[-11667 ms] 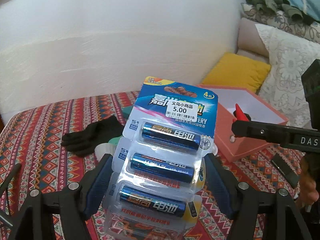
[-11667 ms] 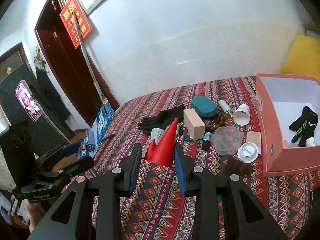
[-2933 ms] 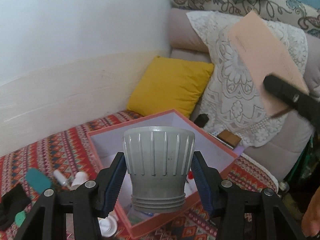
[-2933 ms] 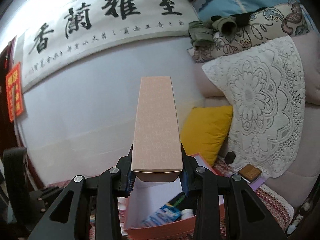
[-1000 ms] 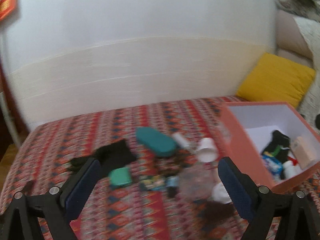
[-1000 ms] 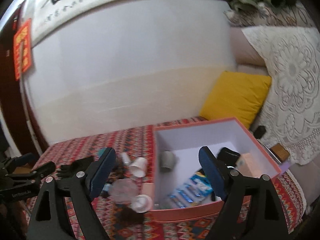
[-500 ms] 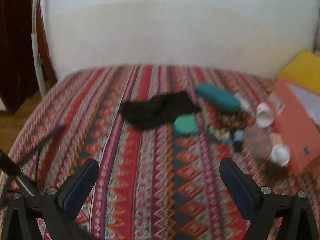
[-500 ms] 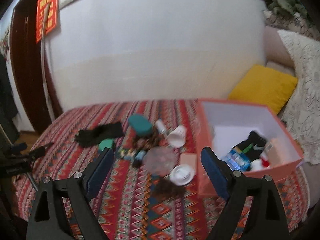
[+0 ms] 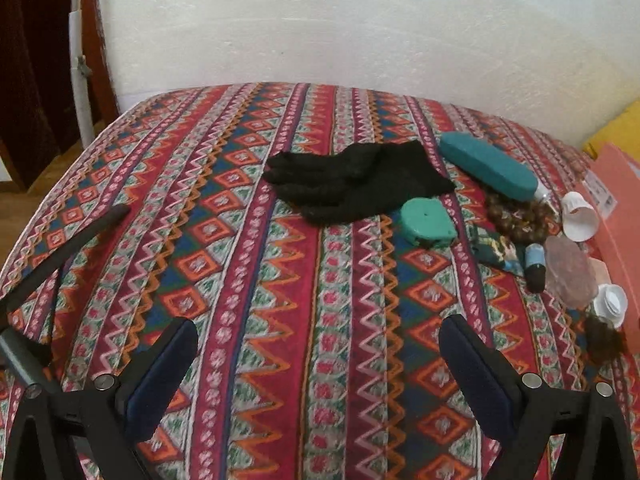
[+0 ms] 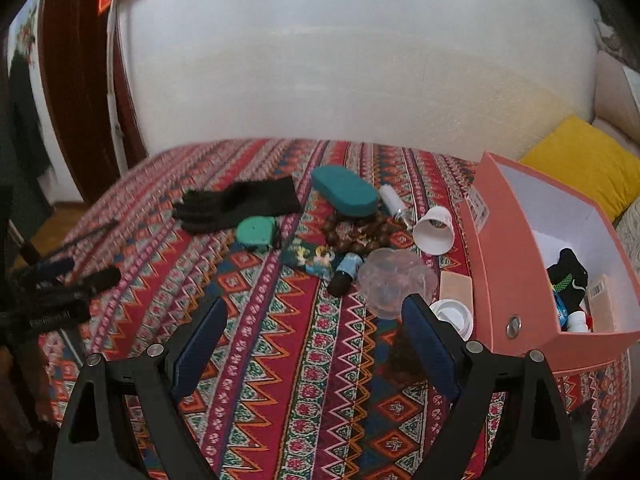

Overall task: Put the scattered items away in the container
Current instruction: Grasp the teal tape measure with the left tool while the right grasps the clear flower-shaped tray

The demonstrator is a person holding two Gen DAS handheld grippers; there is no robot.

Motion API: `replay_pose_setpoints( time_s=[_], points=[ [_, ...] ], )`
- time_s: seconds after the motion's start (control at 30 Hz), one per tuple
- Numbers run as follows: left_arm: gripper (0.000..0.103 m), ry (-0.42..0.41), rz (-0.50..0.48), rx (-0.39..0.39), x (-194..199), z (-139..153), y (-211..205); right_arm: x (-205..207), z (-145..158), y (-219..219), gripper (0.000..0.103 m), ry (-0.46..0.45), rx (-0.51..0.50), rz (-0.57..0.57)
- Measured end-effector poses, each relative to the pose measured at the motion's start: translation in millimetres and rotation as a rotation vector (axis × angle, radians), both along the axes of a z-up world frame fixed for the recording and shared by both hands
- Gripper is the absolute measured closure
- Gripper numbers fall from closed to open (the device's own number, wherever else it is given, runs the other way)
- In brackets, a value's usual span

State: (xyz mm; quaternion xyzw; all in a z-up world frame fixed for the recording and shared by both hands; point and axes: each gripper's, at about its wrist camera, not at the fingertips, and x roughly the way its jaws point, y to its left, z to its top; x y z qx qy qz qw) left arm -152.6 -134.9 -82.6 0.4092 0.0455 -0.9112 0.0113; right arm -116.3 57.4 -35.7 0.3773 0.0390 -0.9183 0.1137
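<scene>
Scattered items lie on the patterned bedspread: a black glove (image 9: 356, 182) (image 10: 236, 204), a teal case (image 9: 486, 166) (image 10: 344, 196), a small teal box (image 9: 426, 224) (image 10: 256, 232), brown beads (image 10: 356, 234), a white paper cup (image 10: 434, 234), a clear lid (image 10: 396, 280) and a small blue bottle (image 10: 346, 272). The pink box (image 10: 508, 260) stands at the right and holds several items. My left gripper (image 9: 316, 372) is open and empty, well short of the glove. My right gripper (image 10: 314, 348) is open and empty, just short of the clear lid.
A white cap (image 10: 454, 316) and a tan block (image 10: 456, 286) lie beside the box. A dark brown tuft (image 10: 402, 358) lies by my right finger. A yellow cushion (image 10: 584, 160) sits behind the box. The bed's left edge drops to the floor by a dark door (image 10: 76, 80).
Both grippers, earlier shut on a grey cup and a tan box over the pink box, are now open and empty and have swung left and down over the bedspread.
</scene>
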Motion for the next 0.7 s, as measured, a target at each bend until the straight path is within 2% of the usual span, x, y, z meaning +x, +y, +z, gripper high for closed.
replay_pose_setpoints(
  time_s=[0.13, 0.3, 0.57, 0.7],
  points=[
    [0.003, -0.008, -0.038, 0.009, -22, -8, 19, -16, -18, 7, 0.012, -0.036, 0.0, -0.054],
    [0.003, -0.045, -0.078, 0.011, -49, -26, 47, -41, -50, 25, 0.012, -0.133, -0.003, -0.097],
    [0.003, -0.119, -0.139, -0.01, -103, -63, 86, -78, -70, 41, 0.012, -0.16, 0.007, -0.169],
    [0.003, -0.163, -0.151, 0.011, -132, -82, 96, -98, -90, 54, 0.012, -0.219, -0.016, -0.219]
  ],
)
